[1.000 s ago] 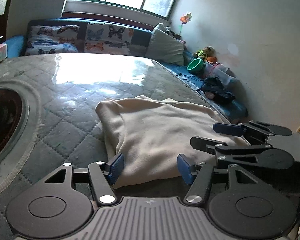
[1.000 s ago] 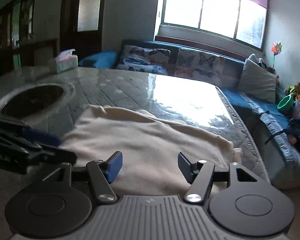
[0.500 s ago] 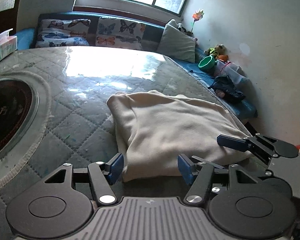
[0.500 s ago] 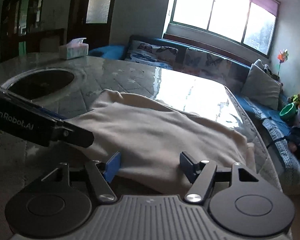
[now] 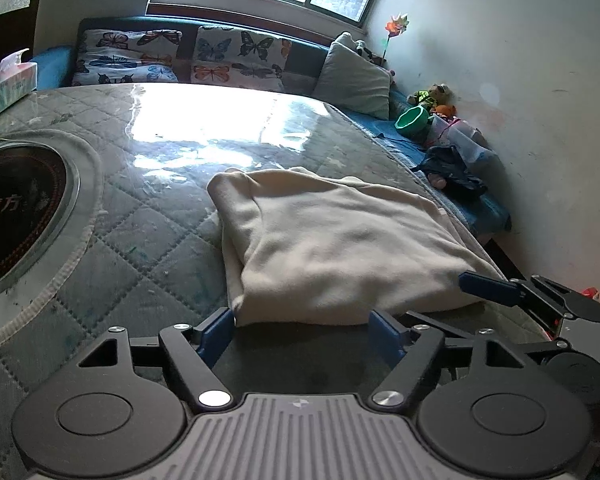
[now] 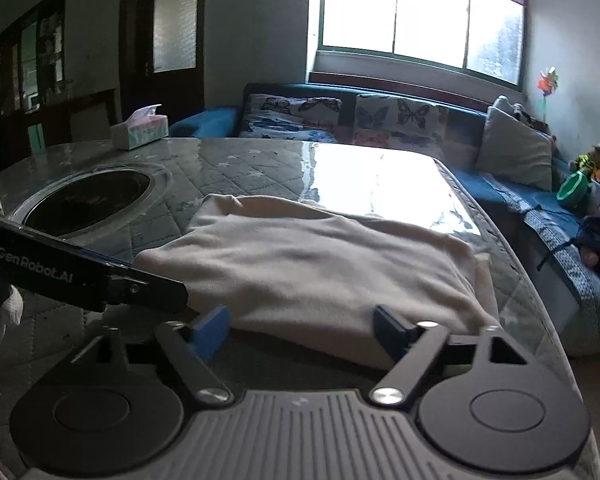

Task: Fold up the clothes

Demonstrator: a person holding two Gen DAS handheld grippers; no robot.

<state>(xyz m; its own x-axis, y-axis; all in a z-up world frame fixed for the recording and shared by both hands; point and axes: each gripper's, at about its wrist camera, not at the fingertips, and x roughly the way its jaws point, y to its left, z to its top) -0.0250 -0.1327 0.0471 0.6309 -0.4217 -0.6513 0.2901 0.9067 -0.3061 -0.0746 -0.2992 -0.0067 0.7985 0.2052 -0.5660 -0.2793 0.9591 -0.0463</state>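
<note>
A cream garment [image 5: 340, 240] lies folded into a thick rectangle on the quilted table [image 5: 148, 208]; it also shows in the right wrist view [image 6: 320, 264]. My left gripper [image 5: 302, 330] is open and empty, just short of the garment's near edge. My right gripper [image 6: 302, 328] is open and empty at the near edge too, further right. The right gripper shows at the right of the left wrist view [image 5: 500, 292]. The left gripper shows at the left of the right wrist view [image 6: 100, 280].
A round dark inset [image 5: 16, 216] sits in the table at left. A tissue box [image 6: 140, 128] stands at the far left corner. A blue sofa with butterfly cushions [image 5: 180, 56], a green bowl [image 5: 412, 118] and toys lie behind and to the right.
Both grippers have drawn back from over the garment to its near edge, staying open. The garment lies as it was.
</note>
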